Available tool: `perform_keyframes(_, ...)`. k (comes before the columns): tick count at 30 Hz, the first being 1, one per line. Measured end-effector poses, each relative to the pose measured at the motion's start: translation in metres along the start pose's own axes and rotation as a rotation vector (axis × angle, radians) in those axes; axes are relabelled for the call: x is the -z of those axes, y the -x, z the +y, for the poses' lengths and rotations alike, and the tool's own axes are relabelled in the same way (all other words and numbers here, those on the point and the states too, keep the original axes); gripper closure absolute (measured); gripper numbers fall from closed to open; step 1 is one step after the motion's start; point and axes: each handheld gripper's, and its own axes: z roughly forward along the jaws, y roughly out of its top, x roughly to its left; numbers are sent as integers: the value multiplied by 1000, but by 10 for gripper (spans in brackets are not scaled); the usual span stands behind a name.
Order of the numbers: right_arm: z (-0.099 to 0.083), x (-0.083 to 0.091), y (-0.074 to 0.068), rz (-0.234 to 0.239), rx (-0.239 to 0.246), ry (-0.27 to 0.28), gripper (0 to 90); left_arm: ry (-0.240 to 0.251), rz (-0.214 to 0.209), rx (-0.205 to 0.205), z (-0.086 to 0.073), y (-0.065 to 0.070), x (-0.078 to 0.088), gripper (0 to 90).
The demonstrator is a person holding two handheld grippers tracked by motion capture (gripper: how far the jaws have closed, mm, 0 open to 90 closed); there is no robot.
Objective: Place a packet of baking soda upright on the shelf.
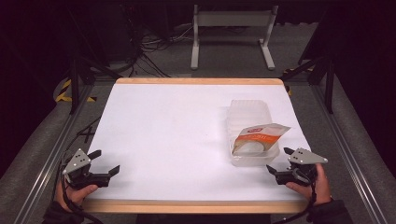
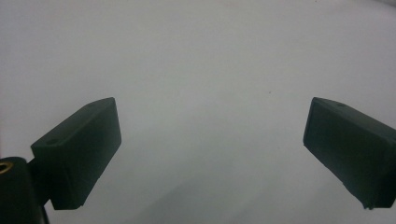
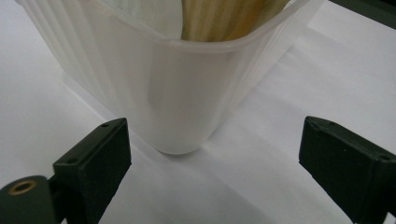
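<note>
Desk (image 1: 159,140), white-topped w/ wood trim near and far, seen from above as I run the rig remotely. Clear plastic tub (image 1: 250,135) sits on the right half, towards the near edge; a pouch (image 1: 258,136) w/ orange-and-white print leans inside it, top poking over the rim, resting on something pale and round I can't identify.

Right gripper (image 1: 280,160) hovers just near-right of the tub, fingers (image 3: 95,161) released and spread wide, nothing between them. In the right gripper view the tub's rounded near corner (image 3: 180,102) stands straight ahead between the two fingers, so I judge I've lined up on that corner to pinch the wall or rim — the spread looks set to leave room either side.

Left gripper (image 1: 106,162) is parked at the near-left corner, well apart from the tub, fingers (image 2: 79,154) also released, bare white desk beneath them. Prob. held back there to keep out of the right hand's way until a second grip is needed, e.g. steadying the tub while the pouch comes out.

Risk, as I read it: the thin tub could slide or flex when pinched.
</note>
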Motion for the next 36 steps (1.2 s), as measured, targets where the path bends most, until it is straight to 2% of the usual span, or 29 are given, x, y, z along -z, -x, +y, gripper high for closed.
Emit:
perform_keyframes(2, 0, 0, 0, 0, 2, 0, 99, 7, 13, 16, 0, -1, 1, 49)
perform_keyframes(6, -1, -1, -1, 6, 4, -2, 99, 21, 15, 42, 0, -1, 1, 52)
perform_keyframes(12, 0, -3, -3, 11, 17, -6, 99, 20, 21, 37, 1, 2, 1, 53)
perform_keyframes(24, 1, -4, -4, 5, 18, -13, 99, 14, 12, 1, 3, 8, -2, 51)
perform_keyframes(36, -2, -5, -4, 16, 8, -15, 99, -9, 45, -16, 4, 10, -8, 55)
